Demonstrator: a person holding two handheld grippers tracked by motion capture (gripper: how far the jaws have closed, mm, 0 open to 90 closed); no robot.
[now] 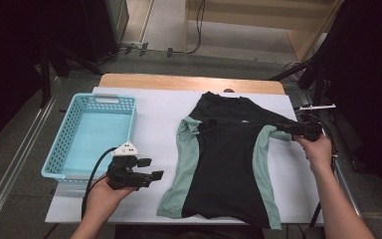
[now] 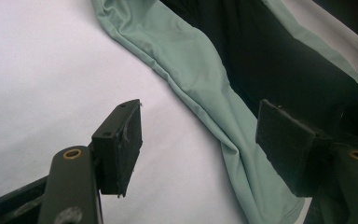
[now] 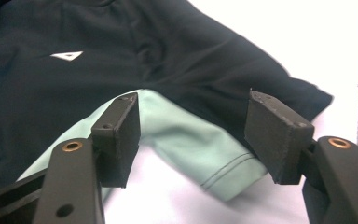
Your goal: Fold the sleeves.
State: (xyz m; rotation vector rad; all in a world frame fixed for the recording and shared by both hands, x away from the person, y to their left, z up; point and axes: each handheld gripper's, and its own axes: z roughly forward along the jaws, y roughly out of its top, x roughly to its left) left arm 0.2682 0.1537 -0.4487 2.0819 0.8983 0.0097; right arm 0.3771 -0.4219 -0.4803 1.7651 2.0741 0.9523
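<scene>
A black T-shirt [image 1: 224, 159] with mint-green side panels and sleeves lies flat on the white table cover [image 1: 154, 107]. My left gripper [image 1: 152, 168] hovers just left of the shirt's lower left edge, jaws open and pointing at it. In the left gripper view the green side panel [image 2: 200, 70] runs between and beyond the open left gripper [image 2: 198, 121]. My right gripper [image 1: 284, 130] is at the shirt's right sleeve [image 1: 273, 133]. In the right gripper view the green sleeve cuff [image 3: 191, 140] lies below the open right gripper [image 3: 191, 116], untouched by the pads.
A light blue plastic basket [image 1: 62, 149] stands empty at the table's left side, behind my left hand. The wooden table edge [image 1: 179, 82] shows past the white cover. Dark stands and cables surround the table on both sides.
</scene>
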